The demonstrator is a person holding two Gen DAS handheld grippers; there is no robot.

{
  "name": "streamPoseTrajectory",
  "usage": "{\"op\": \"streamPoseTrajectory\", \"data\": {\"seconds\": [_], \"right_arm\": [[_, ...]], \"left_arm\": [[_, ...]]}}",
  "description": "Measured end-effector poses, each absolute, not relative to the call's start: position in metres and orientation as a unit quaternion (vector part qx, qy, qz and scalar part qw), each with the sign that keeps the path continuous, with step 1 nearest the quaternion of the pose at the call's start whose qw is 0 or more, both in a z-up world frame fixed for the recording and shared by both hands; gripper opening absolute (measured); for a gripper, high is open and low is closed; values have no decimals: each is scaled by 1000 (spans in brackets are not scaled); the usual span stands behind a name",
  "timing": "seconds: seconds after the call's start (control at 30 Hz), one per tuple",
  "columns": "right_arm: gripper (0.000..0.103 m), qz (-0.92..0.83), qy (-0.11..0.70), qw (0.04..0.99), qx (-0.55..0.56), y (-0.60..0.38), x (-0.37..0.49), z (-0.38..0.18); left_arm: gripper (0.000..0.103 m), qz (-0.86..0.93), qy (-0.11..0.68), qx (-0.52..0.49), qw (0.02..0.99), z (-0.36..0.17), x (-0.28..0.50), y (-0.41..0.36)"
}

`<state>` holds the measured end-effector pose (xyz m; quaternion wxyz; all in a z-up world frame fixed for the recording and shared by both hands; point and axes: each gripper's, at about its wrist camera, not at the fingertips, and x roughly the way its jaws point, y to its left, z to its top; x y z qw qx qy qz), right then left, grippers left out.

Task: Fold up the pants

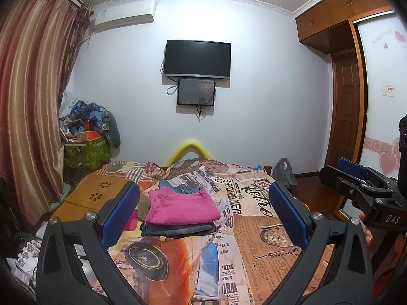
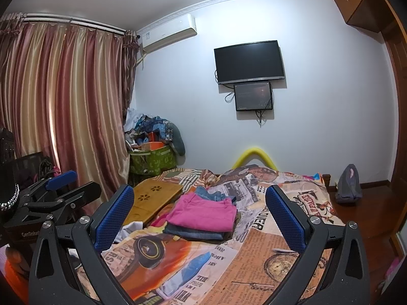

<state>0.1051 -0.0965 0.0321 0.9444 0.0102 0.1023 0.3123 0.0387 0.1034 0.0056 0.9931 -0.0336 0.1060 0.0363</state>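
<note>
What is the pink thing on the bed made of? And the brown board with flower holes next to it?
The pink pants look like soft matte cloth, maybe cotton: they fold flat and crease gently. The jeans under them look like denim, blue and thick at the folded edge. The board looks like bamboo or light wood, smooth and slightly shiny, with a golden grain and cut-out flower holes.

Bare bedspread (image 1: 267, 249) is lying open along the bed's near edge and right side. The folded pants stack (image 1: 182, 209) is occupying the middle, a wooden tray (image 2: 152, 198) blocking the left edge.
</note>
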Motion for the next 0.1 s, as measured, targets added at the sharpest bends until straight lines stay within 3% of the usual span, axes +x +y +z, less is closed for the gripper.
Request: {"op": "streamPoseTrajectory", "data": {"seconds": [0.1], "right_arm": [[103, 313, 103, 944, 11, -96, 105, 31]], "left_arm": [[103, 38, 106, -35, 993, 5, 38, 105]]}}
